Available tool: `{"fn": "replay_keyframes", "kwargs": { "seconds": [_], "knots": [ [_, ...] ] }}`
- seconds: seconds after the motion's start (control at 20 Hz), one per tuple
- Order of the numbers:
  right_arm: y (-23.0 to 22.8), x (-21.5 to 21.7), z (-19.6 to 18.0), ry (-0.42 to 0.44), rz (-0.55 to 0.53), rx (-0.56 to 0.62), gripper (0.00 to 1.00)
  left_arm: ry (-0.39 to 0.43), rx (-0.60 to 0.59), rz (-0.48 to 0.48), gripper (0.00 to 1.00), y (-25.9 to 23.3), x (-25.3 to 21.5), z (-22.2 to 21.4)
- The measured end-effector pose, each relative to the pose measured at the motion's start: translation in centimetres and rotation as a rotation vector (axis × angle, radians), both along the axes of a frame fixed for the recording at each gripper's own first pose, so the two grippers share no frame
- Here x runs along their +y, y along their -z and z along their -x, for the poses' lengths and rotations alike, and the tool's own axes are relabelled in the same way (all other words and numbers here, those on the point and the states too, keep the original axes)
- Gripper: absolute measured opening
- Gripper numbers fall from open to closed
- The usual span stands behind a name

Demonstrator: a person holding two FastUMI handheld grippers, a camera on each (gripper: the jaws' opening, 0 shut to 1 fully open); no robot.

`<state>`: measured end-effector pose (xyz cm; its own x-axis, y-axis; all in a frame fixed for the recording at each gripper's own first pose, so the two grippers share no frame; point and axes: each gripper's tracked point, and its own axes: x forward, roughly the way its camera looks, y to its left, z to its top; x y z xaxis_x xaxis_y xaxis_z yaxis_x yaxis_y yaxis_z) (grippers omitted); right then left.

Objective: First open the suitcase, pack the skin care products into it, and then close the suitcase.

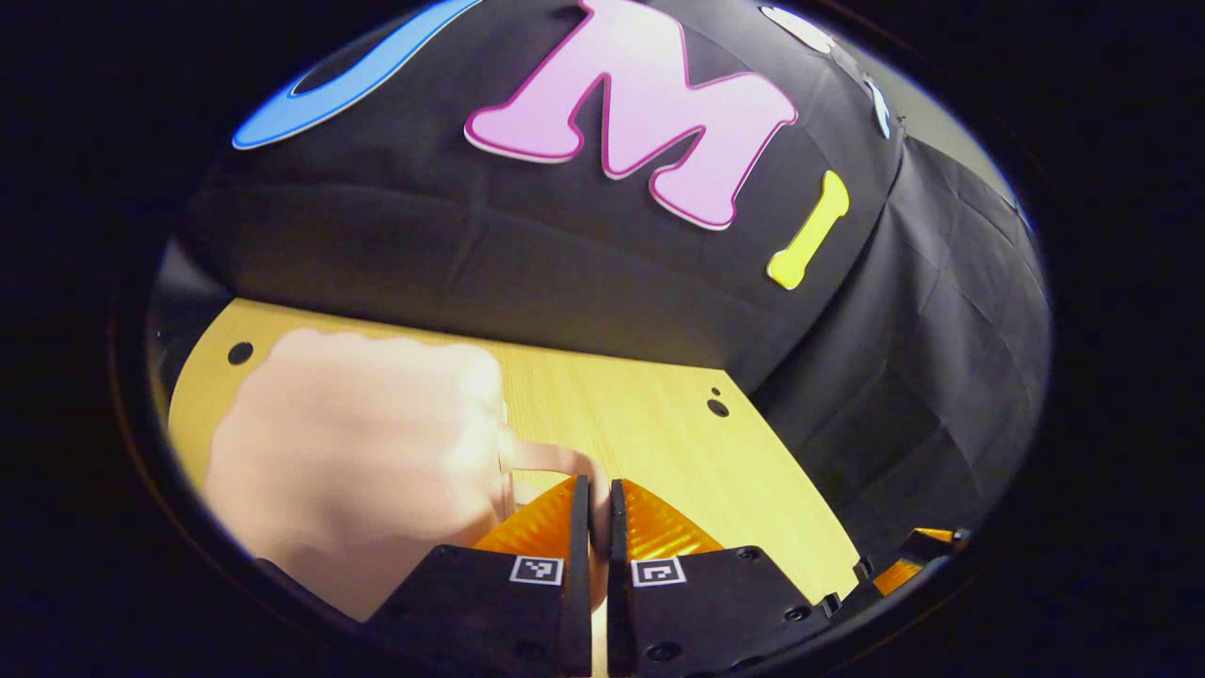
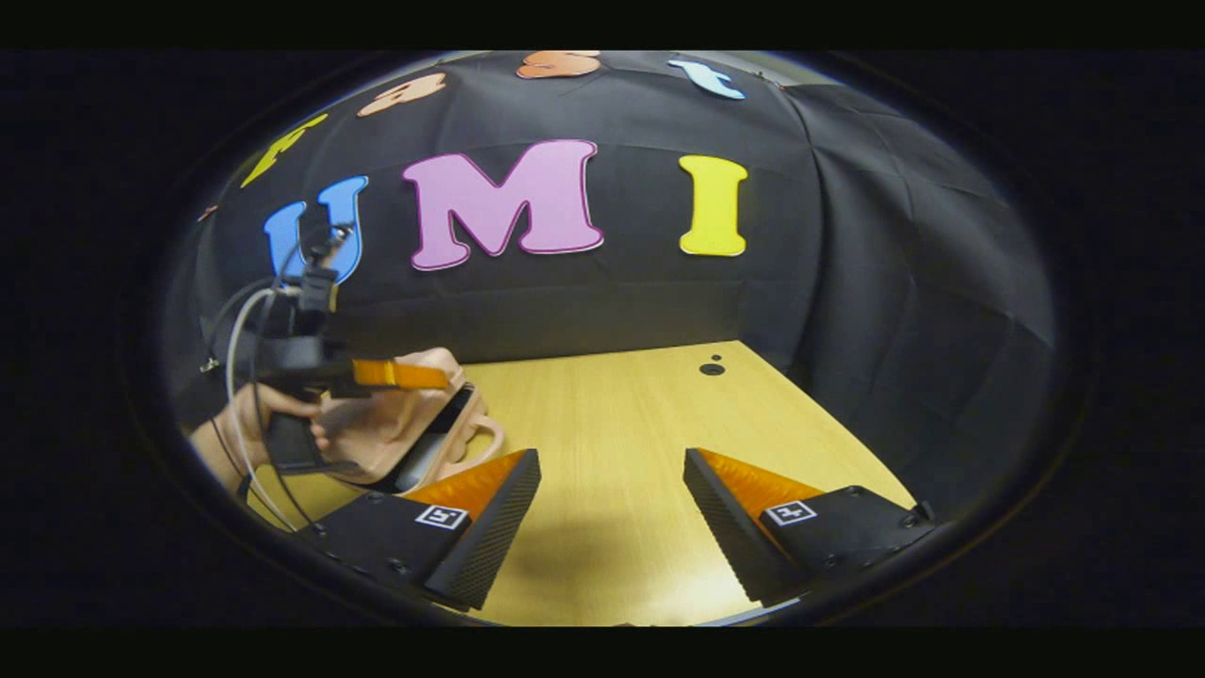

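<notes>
Left claw (image 1: 593, 513), lower centre, pinches the pink suitcase (image 1: 358, 452) handle (image 1: 551, 460); right claw (image 2: 612, 508) gapes wide, holding nothing, over bare tabletop (image 2: 612, 405).

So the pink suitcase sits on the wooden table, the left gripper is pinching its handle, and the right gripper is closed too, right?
Not quite: the right gripper is open, its fingers spread wide above the wooden table in the right gripper view. The rest holds: the left gripper is closed on the handle of the pink suitcase.

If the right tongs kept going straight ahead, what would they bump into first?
Probably nothing soon. The right tongs are open over bare wooden table; straight ahead looks free until the black cloth wall, though depth is unclear.
</notes>
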<state>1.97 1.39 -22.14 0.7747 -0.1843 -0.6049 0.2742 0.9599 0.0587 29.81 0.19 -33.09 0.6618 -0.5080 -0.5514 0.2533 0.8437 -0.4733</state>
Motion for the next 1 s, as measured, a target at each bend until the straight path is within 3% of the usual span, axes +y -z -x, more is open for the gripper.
{"fn": "replay_keyframes", "kwargs": {
  "seconds": [0.1,0.2,0.35,0.5,0.6,0.7,0.8,1.0],
  "knots": [
    [0.0,-0.7,0.8,-0.009,0.014,0.008,0.98,-0.028,0.07,0.042,0.13,1.8,-1.5,0.4],
    [-0.2,-0.9,0.9,-0.008,0.011,0.005,0.98,-0.057,0.084,0.024,0.14,2.8,-1.4,0.3],
    [-1.3,-0.8,0.8,-0.003,0.003,-0.019,0.98,-0.063,0.093,0.075,0.22,1.1,-1.7,1.3],
    [-2.2,-0.2,0.7,-0.02,0.003,-0.032,0.98,-0.081,0.058,0.144,0.6,-1.8,-1.2,2.8],
    [-3.6,0.1,0.3,-0.025,-0.003,-0.059,0.98,-0.094,0.004,0.105,0.78,-3.5,0.6,3.8],
    [-5.1,0.5,0.1,-0.03,-0.011,-0.088,0.98,-0.108,-0.085,0.027,0.88,-6.0,2.3,5.1],
    [-6.4,0.7,-0.1,-0.034,-0.02,-0.116,0.98,-0.126,-0.195,-0.041,0.95,-10.0,3.8,6.5],
    [-9.4,1.1,-0.4,-0.051,-0.034,-0.179,0.98,-0.209,-0.383,-0.086,0.96,-18.0,6.8,10.1]
  ]
}}
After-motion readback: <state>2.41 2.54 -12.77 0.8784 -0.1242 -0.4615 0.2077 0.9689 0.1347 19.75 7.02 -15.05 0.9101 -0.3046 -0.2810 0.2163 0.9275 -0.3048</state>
